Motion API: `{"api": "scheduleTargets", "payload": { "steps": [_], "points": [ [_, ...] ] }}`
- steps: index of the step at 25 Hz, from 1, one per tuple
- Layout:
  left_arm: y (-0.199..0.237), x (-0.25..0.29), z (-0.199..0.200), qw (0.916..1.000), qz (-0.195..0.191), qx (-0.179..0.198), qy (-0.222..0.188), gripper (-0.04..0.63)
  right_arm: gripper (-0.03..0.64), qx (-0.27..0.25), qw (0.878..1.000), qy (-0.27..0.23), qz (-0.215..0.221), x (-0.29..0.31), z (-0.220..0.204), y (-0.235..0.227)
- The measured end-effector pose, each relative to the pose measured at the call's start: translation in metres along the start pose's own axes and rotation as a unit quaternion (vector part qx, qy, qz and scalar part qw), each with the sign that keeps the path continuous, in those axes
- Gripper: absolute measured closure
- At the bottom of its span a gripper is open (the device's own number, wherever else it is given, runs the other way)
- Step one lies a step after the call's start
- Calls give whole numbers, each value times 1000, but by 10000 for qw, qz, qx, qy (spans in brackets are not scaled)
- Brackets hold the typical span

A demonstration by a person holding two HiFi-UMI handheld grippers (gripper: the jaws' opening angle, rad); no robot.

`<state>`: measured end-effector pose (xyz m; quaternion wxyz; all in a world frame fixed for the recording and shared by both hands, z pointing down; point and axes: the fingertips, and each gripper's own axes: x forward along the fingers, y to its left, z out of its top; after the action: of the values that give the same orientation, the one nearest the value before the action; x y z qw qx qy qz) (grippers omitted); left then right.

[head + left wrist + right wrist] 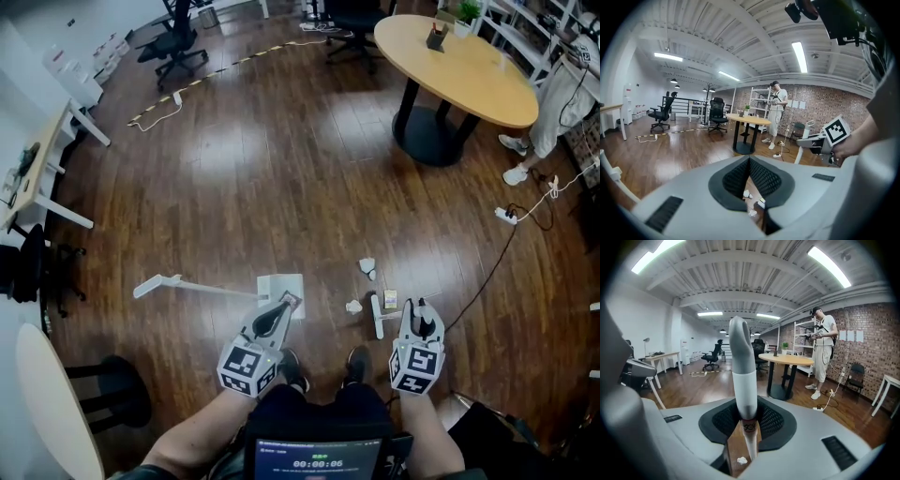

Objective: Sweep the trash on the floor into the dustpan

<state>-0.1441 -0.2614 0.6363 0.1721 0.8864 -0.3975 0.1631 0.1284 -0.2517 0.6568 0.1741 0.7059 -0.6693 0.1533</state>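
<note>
A white dustpan (280, 285) lies flat on the wooden floor, its long handle (187, 285) stretching left. My left gripper (286, 302) hangs just above the pan's near edge, shut with nothing in it; in its own view the pads (740, 176) meet at the tip. A few crumpled papers (367, 266) (353, 306) and a small box (390, 299) lie between the grippers. My right gripper (420, 306) is shut on the grey-white broom handle (742, 366), which stands upright between the jaws. The broom head (376, 316) rests on the floor beside the box.
A round wooden table (469, 70) stands far right, with a person (561, 94) beside it. A power strip and cable (506, 216) run across the floor at right. Office chairs (178, 42) are at the back, desks (42, 169) at left, and a black stool (117, 386) near left.
</note>
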Motion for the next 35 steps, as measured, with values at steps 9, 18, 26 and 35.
{"api": "scheduleTargets", "payload": {
  "steps": [9,18,26,35],
  "points": [
    [72,-68,-20,9998,137,-126,-61,588,499,49,9998,152,96,13,6,106],
    [160,-141,-50,9988,422,-196,-154,588,491,363,9988,285,182,31,10,220],
    [216,-200,-69,9946,849,-495,-324,588,489,759,9942,341,678,58,33,325],
    [226,-223,-62,9912,1123,-603,-363,588,493,1207,9844,111,1274,80,69,396]
  ]
}}
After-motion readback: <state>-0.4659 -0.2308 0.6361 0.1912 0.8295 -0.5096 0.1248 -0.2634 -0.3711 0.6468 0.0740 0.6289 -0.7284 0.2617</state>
